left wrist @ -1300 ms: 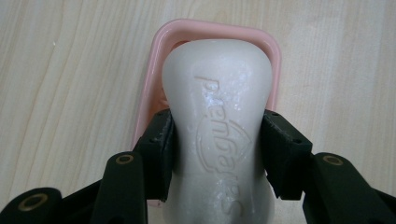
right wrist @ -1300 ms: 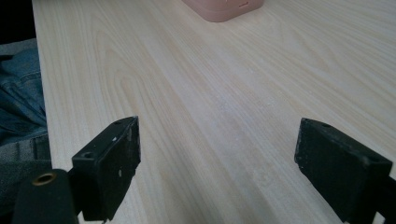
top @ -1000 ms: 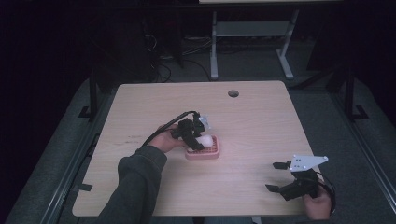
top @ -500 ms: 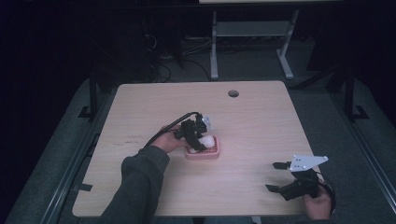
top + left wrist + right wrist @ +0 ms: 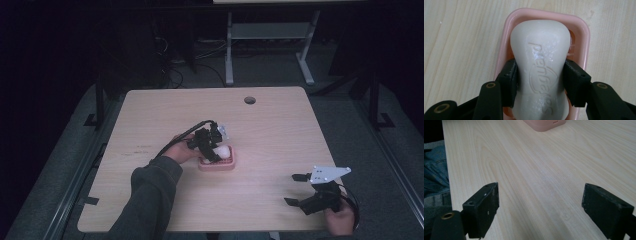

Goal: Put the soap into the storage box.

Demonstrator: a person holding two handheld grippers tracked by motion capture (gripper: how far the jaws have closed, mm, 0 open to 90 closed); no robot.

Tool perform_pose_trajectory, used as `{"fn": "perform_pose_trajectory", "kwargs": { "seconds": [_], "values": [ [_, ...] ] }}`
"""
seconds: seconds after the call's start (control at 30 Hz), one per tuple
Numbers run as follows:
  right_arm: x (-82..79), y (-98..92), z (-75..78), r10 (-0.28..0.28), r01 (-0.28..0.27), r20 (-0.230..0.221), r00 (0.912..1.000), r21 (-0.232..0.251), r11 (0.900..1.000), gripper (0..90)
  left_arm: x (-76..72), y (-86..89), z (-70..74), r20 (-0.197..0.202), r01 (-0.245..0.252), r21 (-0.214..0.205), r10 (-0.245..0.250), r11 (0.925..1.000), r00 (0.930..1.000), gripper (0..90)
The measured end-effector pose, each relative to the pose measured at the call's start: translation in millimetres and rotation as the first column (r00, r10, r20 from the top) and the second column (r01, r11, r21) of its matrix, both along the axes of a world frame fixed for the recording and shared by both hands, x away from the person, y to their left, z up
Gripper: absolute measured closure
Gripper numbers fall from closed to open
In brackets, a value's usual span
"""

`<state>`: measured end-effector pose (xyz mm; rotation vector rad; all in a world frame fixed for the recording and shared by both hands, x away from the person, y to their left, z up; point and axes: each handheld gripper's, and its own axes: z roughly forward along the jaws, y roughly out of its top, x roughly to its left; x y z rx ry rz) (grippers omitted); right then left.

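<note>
**Soap gripped over its pink dish**

Here the left tongs (image 5: 540, 82) clamp a white soap bar (image 5: 541, 67) from both sides, right over the pink dish (image 5: 582, 37) mid-desk (image 5: 280, 125) — whether the bar touches the dish is hard to tell. The right tongs (image 5: 541, 212) hover wide apart near the desk's front right corner — holding nothing.

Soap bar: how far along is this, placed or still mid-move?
Done: the left claw is shut on the soap bar, which sits over the pink dish. In hand: whether the bar is touching the dish can't be told. Left: a release or a lift, unclear which. The right claw is open, idle.
</note>
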<state>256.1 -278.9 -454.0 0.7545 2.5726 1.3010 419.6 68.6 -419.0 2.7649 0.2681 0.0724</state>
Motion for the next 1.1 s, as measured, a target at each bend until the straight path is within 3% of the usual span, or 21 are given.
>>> {"fn": "perform_pose_trajectory", "kwargs": {
  "seconds": [0.47, 1.1],
  "values": [
    [0.1, 0.3, 0.0, -0.001, 0.001, 0.0, 1.0, 0.0, 1.0, 14.0, -1.6, -4.2, -4.0, 0.011, 0.0, 0.019, 0.0, 0.9998, 0.9999, 49.0],
    [0.2, 1.3, 0.4, 0.0, 0.0, -0.002, 1.0, -0.002, 1.0, 14.0, -4.0, -1.5, -2.0, 0.022, -0.01, 0.004, 0.01, 0.9999, 0.9997, 44.8]
  ]
}}
